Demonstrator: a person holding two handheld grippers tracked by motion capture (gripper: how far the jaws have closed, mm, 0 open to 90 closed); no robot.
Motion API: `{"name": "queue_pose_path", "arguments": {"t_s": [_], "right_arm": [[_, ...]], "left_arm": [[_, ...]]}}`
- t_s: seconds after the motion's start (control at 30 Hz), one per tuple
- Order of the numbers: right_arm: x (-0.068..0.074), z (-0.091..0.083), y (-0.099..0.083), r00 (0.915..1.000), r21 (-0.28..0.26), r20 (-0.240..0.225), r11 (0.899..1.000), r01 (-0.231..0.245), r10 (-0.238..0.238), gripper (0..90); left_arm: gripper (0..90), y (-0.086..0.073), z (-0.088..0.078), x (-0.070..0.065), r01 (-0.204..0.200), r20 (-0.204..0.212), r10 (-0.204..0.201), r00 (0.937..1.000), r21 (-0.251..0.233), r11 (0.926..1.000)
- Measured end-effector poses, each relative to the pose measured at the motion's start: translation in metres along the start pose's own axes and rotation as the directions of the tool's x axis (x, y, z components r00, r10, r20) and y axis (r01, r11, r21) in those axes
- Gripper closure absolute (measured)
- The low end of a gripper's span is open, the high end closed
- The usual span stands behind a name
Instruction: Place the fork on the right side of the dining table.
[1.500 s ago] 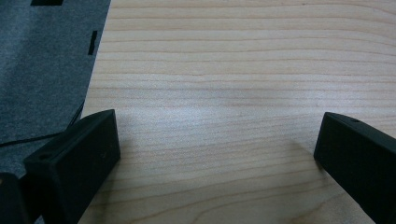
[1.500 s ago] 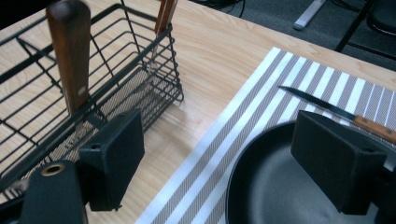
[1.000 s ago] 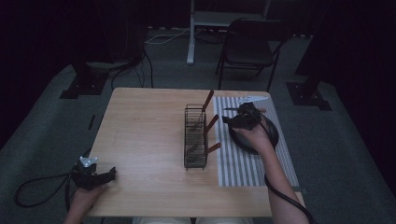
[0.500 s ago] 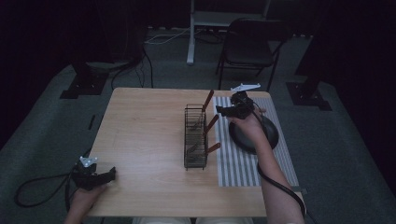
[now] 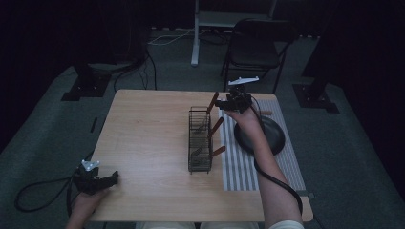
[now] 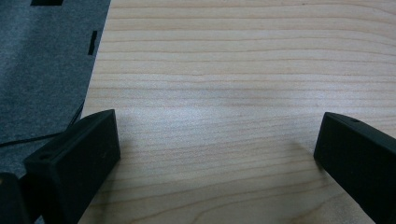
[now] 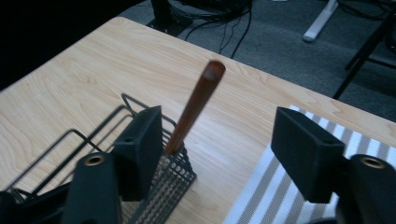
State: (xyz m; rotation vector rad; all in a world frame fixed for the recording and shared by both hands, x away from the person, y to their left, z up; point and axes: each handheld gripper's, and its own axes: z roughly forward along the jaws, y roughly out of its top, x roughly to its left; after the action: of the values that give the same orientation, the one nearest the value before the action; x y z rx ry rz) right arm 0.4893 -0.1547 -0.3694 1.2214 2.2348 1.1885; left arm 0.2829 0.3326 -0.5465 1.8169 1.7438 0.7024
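The desk is a pale wooden top, the largest thing here. Along its right edge lies a grey-and-white striped mat, and on the mat, toward the far right corner, sits a dark round pan with a short wooden handle pointing to the far edge. Just left of the mat stands a black wire rack, long and narrow, running from the far edge toward the near one. It holds 3 utensils with reddish-brown wooden handles, all leaning out to the right over the mat; the farthest handle rises highest.

The right gripper hovers at the rack's far end, just beside that farthest handle. Its jaws have just been closing and stand partly open; the handle sits between them in the right gripper view, nearer the left jaw, with no pad pressing on it that I can see. That view also shows the fine mesh cup at the rack's end, in which the handle stands; the high view is too dim to show this.

The left gripper rests at the desk's near left corner, jaws wide apart and holding nothing; the left gripper view shows bare wood grain between them and grey carpet past the desk's left edge.
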Motion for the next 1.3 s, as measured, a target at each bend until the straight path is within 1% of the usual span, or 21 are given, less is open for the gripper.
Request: {"name": "queue_pose_path", "arguments": {"t_s": [0.1,0.17,0.2,0.27,0.3,0.37,0.4,0.53,0.57,0.6,0.67,0.77,0.8,0.87,0.9,1.03,1.07,1.13,1.2,1.23,1.3], "right_arm": [[0.0,0.004,0.006,0.9999,0.003,-0.01,1.0,-0.007,0.007,37.7],[0.002,0.008,0.012,0.9999,0.01,-0.014,1.0,-0.009,0.009,41.9],[0.002,0.008,0.012,0.9999,0.01,-0.014,1.0,-0.009,0.009,41.9],[0.004,0.011,0.015,0.9997,0.015,-0.025,1.0,0.005,-0.005,44.6],[0.006,0.012,0.016,0.9996,0.016,-0.024,1.0,0.015,-0.015,47.9],[0.006,0.015,0.017,0.9993,0.023,-0.037,1.0,0.011,-0.01,52.9],[0.006,0.018,0.018,0.9993,0.033,-0.034,0.999,0.019,-0.018,58.5],[0.005,0.025,0.018,0.9989,0.06,-0.039,0.998,0.027,-0.025,68.4],[0.005,0.026,0.018,0.9987,0.061,-0.041,0.998,0.033,-0.03,69.6],[0.005,0.026,0.018,0.9986,0.062,-0.042,0.997,0.035,-0.032,70.7],[0.004,0.024,0.018,0.9977,0.058,-0.063,0.998,0.028,-0.025,71.9],[0.005,0.022,0.017,0.9956,0.056,-0.088,0.998,0.037,-0.032,73.0],[0.006,0.021,0.017,0.9954,0.059,-0.089,0.997,0.041,-0.036,73.3],[0.007,0.018,0.016,0.993,0.048,-0.115,0.998,0.031,-0.026,75.1],[0.007,0.017,0.016,0.993,0.046,-0.115,0.998,0.033,-0.028,75.4],[0.01,0.012,0.015,0.988,0.032,-0.153,0.999,0.024,-0.019,79.6],[0.011,0.011,0.015,0.9855,0.025,-0.169,0.999,0.021,-0.016,80.4],[0.015,0.009,0.014,0.9865,0.016,-0.159,0.999,0.04,-0.037,80.5],[0.02,0.007,0.013,0.9858,0.017,-0.16,0.998,0.053,-0.049,80.6],[0.02,0.007,0.013,0.9858,0.017,-0.16,0.998,0.053,-0.049,80.6],[0.026,0.002,0.012,0.9858,0.0,-0.153,0.998,0.07,-0.069,80.7]], "left_arm": [[0.7,0.0,0.0,0.0,-0.001,0.001,0.001,1.0,0.0,1.0],[0.7,0.0,0.0,0.0,-0.001,0.001,0.001,1.0,0.0,1.0],[0.7,0.0,0.0,0.0,-0.001,0.001,0.001,1.0,0.0,1.0],[0.7,0.0,0.0,0.0,-0.002,0.002,0.002,1.0,0.0,1.0],[0.7,0.0,0.0,0.0,-0.003,0.002,0.003,1.0,0.0,1.0],[0.7,0.0,0.0,0.0,-0.003,0.002,0.003,1.0,-0.001,1.0],[0.7,0.0,0.0,0.0,-0.004,0.002,0.004,1.0,0.0,1.0],[0.7,0.0,0.0,0.0,-0.004,0.002,0.004,1.0,0.0,1.0],[0.7,0.0,0.0,0.0,-0.004,0.002,0.004,1.0,0.0,1.0],[0.7,0.0,0.0,0.0,-0.004,0.002,0.004,1.0,0.0,1.0],[0.7,0.0,0.0,0.0,-0.004,0.002,0.004,1.0,0.0,1.0],[0.7,0.0,0.0,0.0,-0.004,0.002,0.004,1.0,0.0,1.0],[0.7,0.0,0.0,0.0,-0.003,0.002,0.003,1.0,0.0,1.0],[0.7,0.0,0.0,0.0,-0.003,0.002,0.003,1.0,0.0,1.0],[0.7,0.0,0.0,0.0,-0.004,0.002,0.004,1.0,0.0,1.0],[0.7,0.0,0.0,0.0,-0.003,0.002,0.003,1.0,0.0,1.0],[0.7,0.0,0.0,0.0,-0.004,0.002,0.004,1.0,0.0,1.0],[0.7,0.0,0.0,0.0,-0.004,0.002,0.004,1.0,0.0,1.0],[0.7,0.0,0.0,0.0,-0.004,0.002,0.004,1.0,0.0,1.0],[0.7,0.0,0.0,0.0,-0.004,0.002,0.004,1.0,0.0,1.0],[0.7,0.0,0.0,0.0,-0.004,0.002,0.004,1.0,0.0,1.0]]}}
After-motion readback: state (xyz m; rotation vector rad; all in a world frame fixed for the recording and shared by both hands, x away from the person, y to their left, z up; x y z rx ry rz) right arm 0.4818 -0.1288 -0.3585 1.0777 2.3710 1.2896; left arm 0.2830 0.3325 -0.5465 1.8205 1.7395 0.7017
